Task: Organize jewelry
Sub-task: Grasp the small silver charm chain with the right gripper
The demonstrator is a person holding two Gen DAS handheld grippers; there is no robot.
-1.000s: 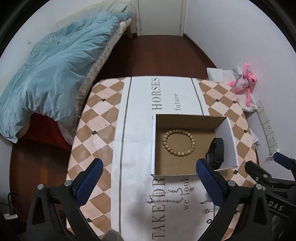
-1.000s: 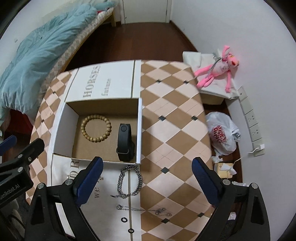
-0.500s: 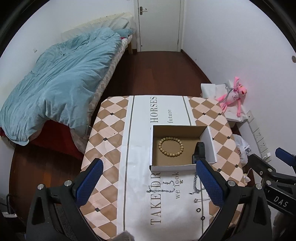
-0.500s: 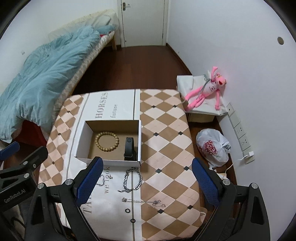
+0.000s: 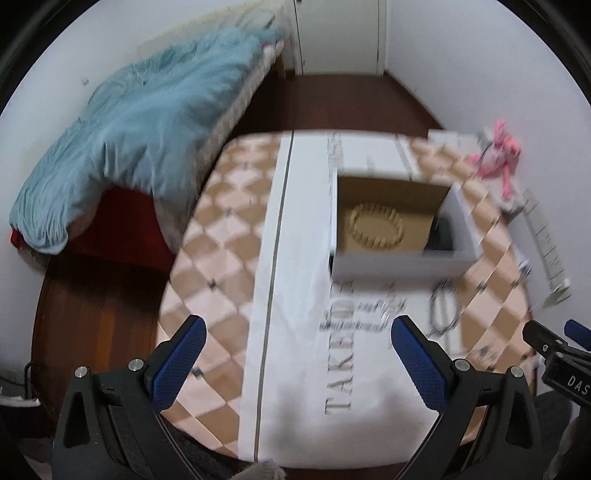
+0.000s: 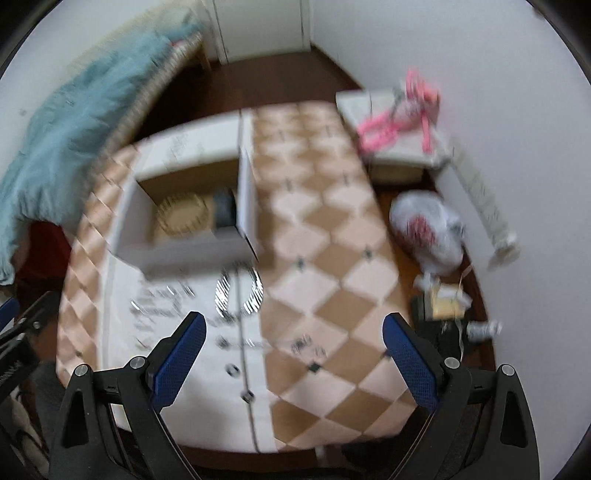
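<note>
An open cardboard box (image 5: 402, 264) stands on the checkered table and holds a wooden bead bracelet (image 5: 376, 227) and a black band (image 5: 441, 236). In front of it lie a silver chain bracelet (image 5: 443, 308) and a thin necklace (image 5: 364, 321). The box (image 6: 192, 251), bead bracelet (image 6: 181, 218), black band (image 6: 223, 212), chain bracelet (image 6: 238, 291), another thin chain (image 6: 273, 345) and small rings (image 6: 232, 369) show blurred in the right wrist view. My left gripper (image 5: 295, 363) and right gripper (image 6: 293, 360) are open, empty, above the table's near edge.
A bed with a blue duvet (image 5: 129, 140) stands left of the table. A pink plush toy (image 6: 399, 114) on a white box, a plastic bag (image 6: 428, 229) and small clutter (image 6: 447, 306) lie on the floor to the right. A door (image 5: 340, 33) is at the back.
Both grippers have pulled back and up from the box, then dropped lower toward the table's near edge. Both views are now motion-blurred. The jewelry has not moved.
</note>
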